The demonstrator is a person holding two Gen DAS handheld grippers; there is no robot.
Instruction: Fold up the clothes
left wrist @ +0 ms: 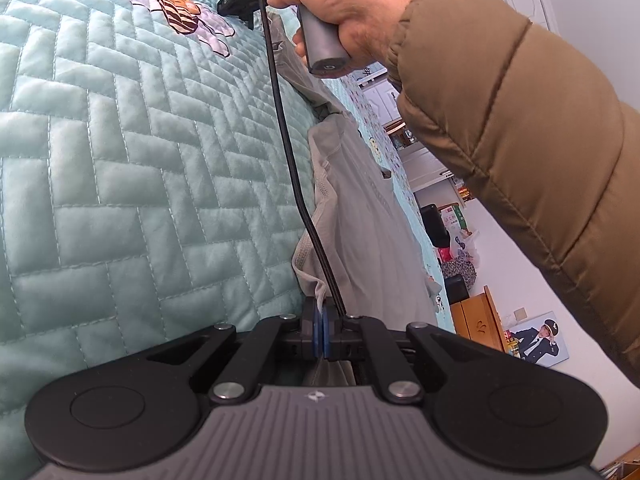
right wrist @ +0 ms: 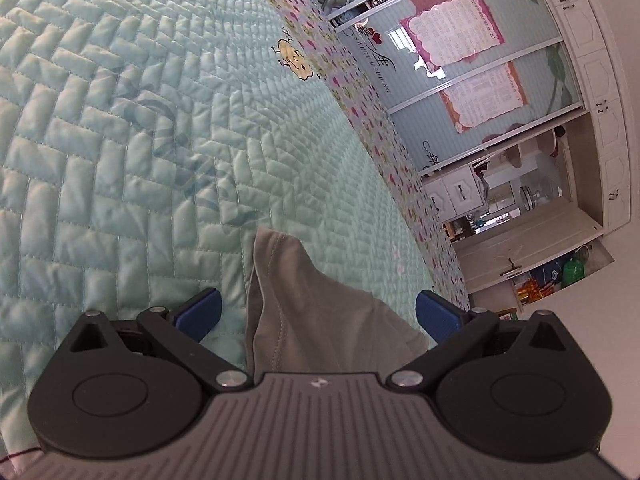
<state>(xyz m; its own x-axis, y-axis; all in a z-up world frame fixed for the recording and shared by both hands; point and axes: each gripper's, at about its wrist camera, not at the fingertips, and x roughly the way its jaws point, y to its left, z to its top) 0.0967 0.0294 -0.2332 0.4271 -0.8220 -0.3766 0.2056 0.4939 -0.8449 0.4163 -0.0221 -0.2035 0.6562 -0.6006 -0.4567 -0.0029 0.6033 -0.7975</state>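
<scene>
A grey garment (left wrist: 360, 220) lies in a long strip on the quilted bed cover, stretched from near to far. My left gripper (left wrist: 322, 316) is shut on its near hem, and cloth pokes out above the blue pads. At the far end a hand (left wrist: 352, 8) in a brown padded sleeve grips the handle (left wrist: 324, 40) of the right gripper. In the right wrist view the right gripper (right wrist: 318, 308) is open, its blue pads (right wrist: 200, 312) wide apart. A folded corner of the grey garment (right wrist: 304, 280) lies between the pads, touching neither.
The pale green quilted cover (left wrist: 140, 160) spreads left, with an embroidered bee (left wrist: 176, 4). A black cable (left wrist: 288, 140) hangs from the right gripper across the garment. The bed edge with patterned trim (right wrist: 360, 112) runs at right, with wardrobe doors (right wrist: 480, 80) and floor clutter (left wrist: 456, 240) beyond.
</scene>
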